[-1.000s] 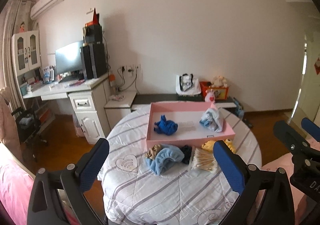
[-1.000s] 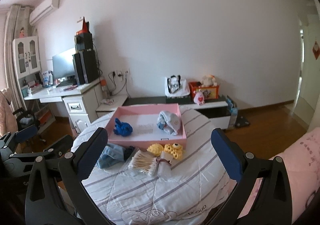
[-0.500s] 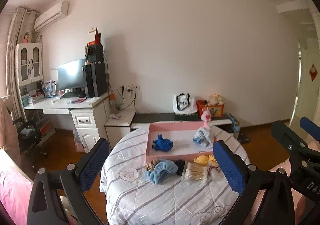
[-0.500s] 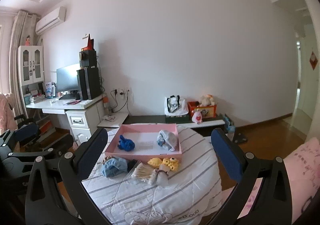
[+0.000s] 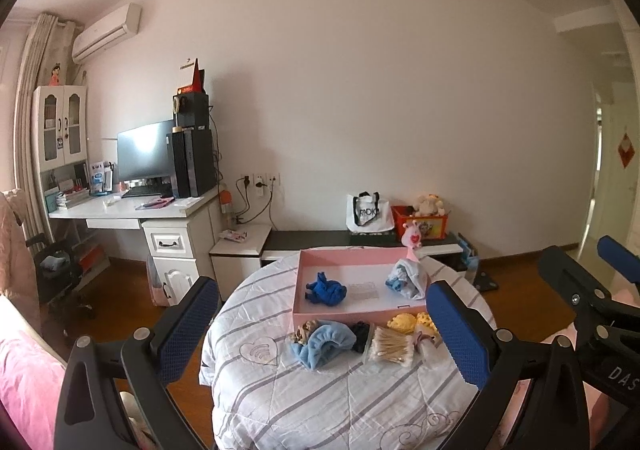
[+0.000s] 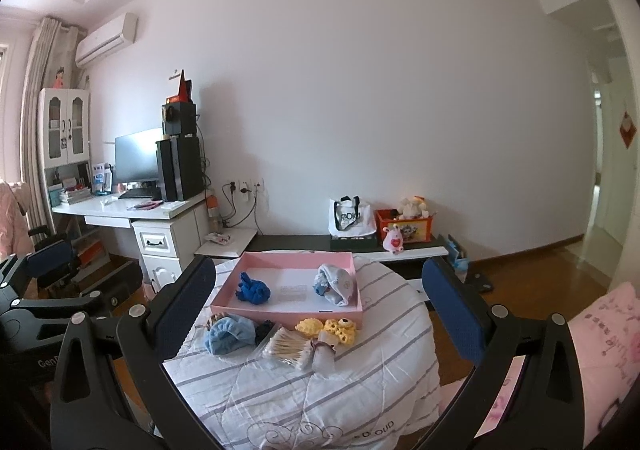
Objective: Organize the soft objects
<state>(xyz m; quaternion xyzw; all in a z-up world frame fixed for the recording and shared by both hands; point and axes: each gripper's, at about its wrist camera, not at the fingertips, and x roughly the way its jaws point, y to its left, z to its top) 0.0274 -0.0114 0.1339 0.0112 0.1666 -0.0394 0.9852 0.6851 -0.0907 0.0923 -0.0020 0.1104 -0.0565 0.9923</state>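
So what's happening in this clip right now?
A person holds two grippers, left gripper and right gripper, both open and empty above a round table with a striped quilt. The shallow pink tray holds a dark blue soft bundle and a pale blue-white cloth bundle. A light blue fleece item, yellow crochet pieces and a cotton swab packet lie in front of it.

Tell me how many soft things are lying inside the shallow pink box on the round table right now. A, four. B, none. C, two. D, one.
C: inside the shallow pink box lie only the dark blue fuzzy bundle and the pale blue and white cloth bundle; the light blue fleecy item and the yellow crocheted pieces sit outside it on the striped quilt.
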